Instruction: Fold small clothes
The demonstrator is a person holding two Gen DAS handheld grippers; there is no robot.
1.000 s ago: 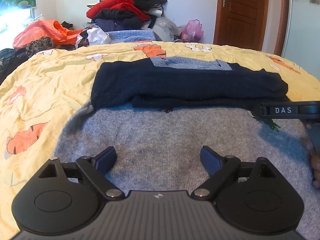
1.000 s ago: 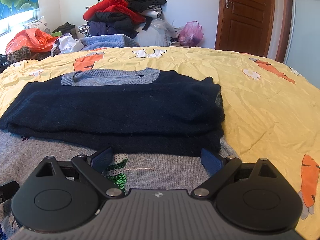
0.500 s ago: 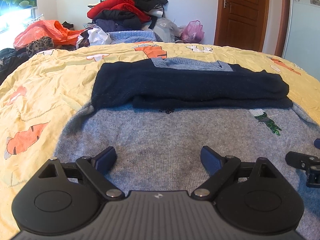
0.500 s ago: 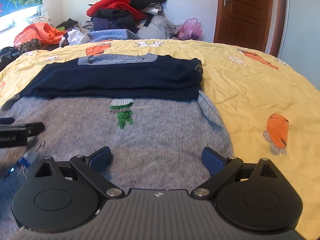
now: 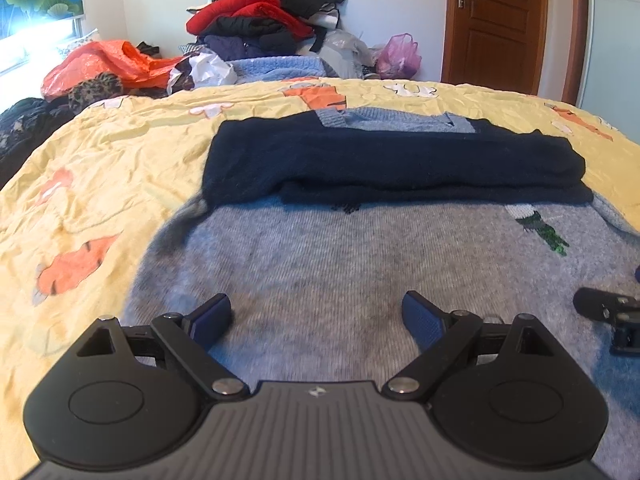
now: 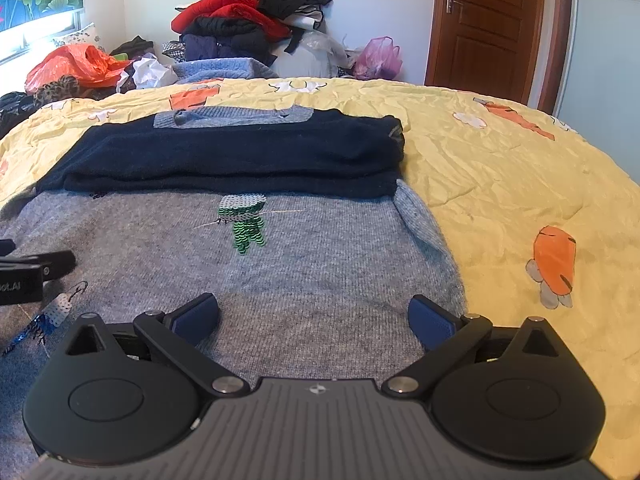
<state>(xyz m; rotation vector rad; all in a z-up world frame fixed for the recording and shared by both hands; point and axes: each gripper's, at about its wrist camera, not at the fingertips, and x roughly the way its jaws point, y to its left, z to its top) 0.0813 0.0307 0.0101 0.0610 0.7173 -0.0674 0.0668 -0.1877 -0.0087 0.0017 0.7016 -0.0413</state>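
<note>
A small grey knit sweater (image 5: 360,256) lies flat on the yellow bedspread (image 5: 100,184), with its navy sleeves (image 5: 392,164) folded across the upper part. It also shows in the right wrist view (image 6: 320,256), with a green sequin figure (image 6: 244,224) and the navy sleeves (image 6: 240,156). My left gripper (image 5: 318,316) is open and empty above the sweater's lower left part. My right gripper (image 6: 314,318) is open and empty above its lower right part. Each gripper's tip shows at the edge of the other's view.
A heap of clothes (image 5: 260,20) and an orange plastic bag (image 5: 108,60) lie beyond the bed's far edge. A pink bag (image 5: 398,56) and a brown door (image 5: 496,20) are at the back right. Bare bedspread (image 6: 520,184) lies right of the sweater.
My right gripper has pulled back from the navy fold toward the sweater's lower hem. My left gripper has stayed nearly still. Both stayed open.
</note>
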